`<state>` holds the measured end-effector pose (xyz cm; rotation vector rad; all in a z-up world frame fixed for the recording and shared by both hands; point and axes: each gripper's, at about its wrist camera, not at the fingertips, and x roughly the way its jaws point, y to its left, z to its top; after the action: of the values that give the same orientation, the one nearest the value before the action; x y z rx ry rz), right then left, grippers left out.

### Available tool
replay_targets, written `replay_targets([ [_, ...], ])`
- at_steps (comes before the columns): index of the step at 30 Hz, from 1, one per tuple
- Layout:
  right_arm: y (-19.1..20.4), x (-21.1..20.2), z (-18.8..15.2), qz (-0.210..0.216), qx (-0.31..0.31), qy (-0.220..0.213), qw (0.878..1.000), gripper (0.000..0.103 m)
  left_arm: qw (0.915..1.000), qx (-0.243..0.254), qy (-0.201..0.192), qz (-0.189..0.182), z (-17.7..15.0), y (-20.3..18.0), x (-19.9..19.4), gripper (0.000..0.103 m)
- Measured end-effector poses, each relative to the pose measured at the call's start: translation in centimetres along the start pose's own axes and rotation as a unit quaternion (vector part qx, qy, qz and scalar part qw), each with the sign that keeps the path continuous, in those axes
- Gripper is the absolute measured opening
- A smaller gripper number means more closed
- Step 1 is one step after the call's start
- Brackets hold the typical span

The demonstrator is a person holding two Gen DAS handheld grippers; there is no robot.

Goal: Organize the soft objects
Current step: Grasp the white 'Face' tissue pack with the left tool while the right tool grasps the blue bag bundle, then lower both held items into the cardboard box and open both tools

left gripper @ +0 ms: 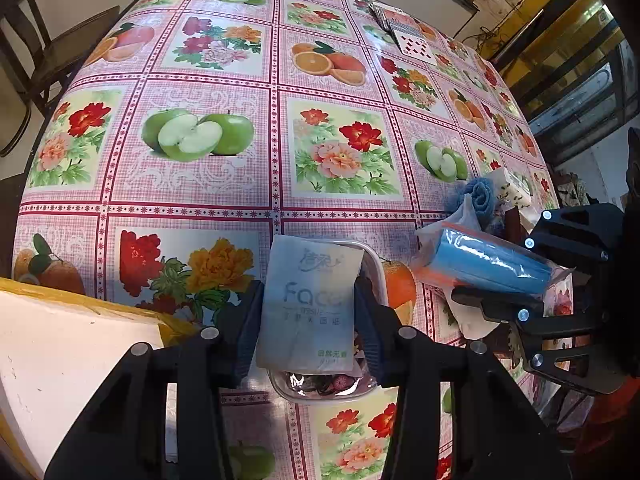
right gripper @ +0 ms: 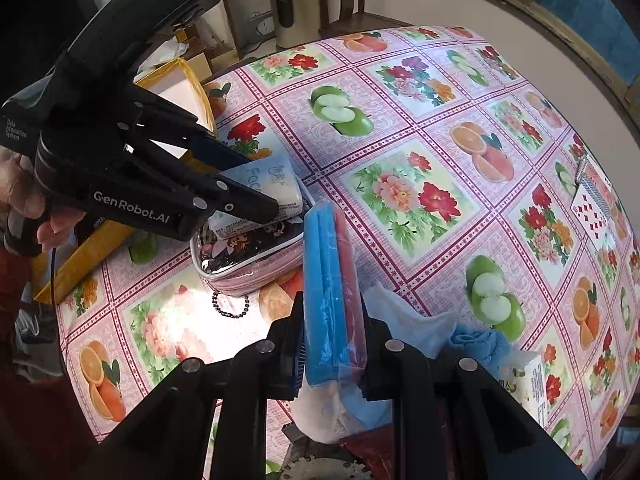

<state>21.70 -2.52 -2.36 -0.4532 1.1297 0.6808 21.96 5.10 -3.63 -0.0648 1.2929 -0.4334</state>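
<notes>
My left gripper (left gripper: 308, 296) is shut on a pale tissue pack (left gripper: 308, 320) printed "Face". It holds the pack upright over the open mouth of a pink zip pouch (left gripper: 326, 396) with a clear top. In the right wrist view the pack (right gripper: 280, 190) sits partly inside the pouch (right gripper: 256, 278), with the left gripper (right gripper: 260, 184) around it. My right gripper (right gripper: 332, 320) is shut on a plastic-wrapped blue and red sponge pack (right gripper: 328, 264), held above the table just right of the pouch. The left wrist view shows that sponge pack (left gripper: 492, 262) at its right side.
A rolled blue towel (right gripper: 478, 342), a crumpled white tissue (right gripper: 412, 316) and a flower-printed tissue pack (right gripper: 528, 384) lie near the table's front right. A yellow-edged white box (left gripper: 80, 344) stands left of the pouch. Playing cards (left gripper: 408, 36) lie far back. A chair (left gripper: 60, 52) stands beyond the table.
</notes>
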Motion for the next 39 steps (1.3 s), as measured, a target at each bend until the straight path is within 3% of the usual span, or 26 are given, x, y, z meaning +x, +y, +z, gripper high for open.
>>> replay_targets([
  [9, 1.8, -3.3, -0.1, 0.016, 0.035, -0.047, 0.998, 0.02, 0.9989, -0.008, -0.046, 0.007, -1.4, 0.6, -4.5, 0.041],
  [15, 6.8, -4.6, 2.1, 0.068, 0.032, -0.08, 0.994, 0.02, 0.9936, -0.051, -0.091, 0.044, -4.9, 4.2, -9.4, 0.041],
  [20, 11.6, -2.5, 5.9, 0.095, 0.036, -0.093, 0.991, 0.021, 0.9857, -0.097, -0.108, 0.086, -8.7, 8.3, -11.3, 0.041],
  [27, 16.1, 2.5, 9.4, 0.065, 0.05, -0.082, 0.993, 0.021, 0.9783, -0.129, -0.114, 0.115, -12.0, 11.1, -10.5, 0.041],
  [30, 17.5, 3.8, 9.7, 0.038, 0.045, -0.081, 0.995, 0.024, 0.971, -0.13, -0.141, 0.143, -13.0, 10.9, -10.6, 0.041],
  [34, 18.5, 3.6, 9.0, 0.049, 0.045, -0.085, 0.994, 0.027, 0.9579, -0.123, -0.183, 0.184, -14.2, 10.3, -11.0, 0.041],
  [39, 18.2, 0.9, 7.7, 0.056, 0.057, -0.12, 0.989, 0.043, 0.9406, -0.117, -0.23, 0.221, -15.0, 9.4, -11.8, 0.044],
])
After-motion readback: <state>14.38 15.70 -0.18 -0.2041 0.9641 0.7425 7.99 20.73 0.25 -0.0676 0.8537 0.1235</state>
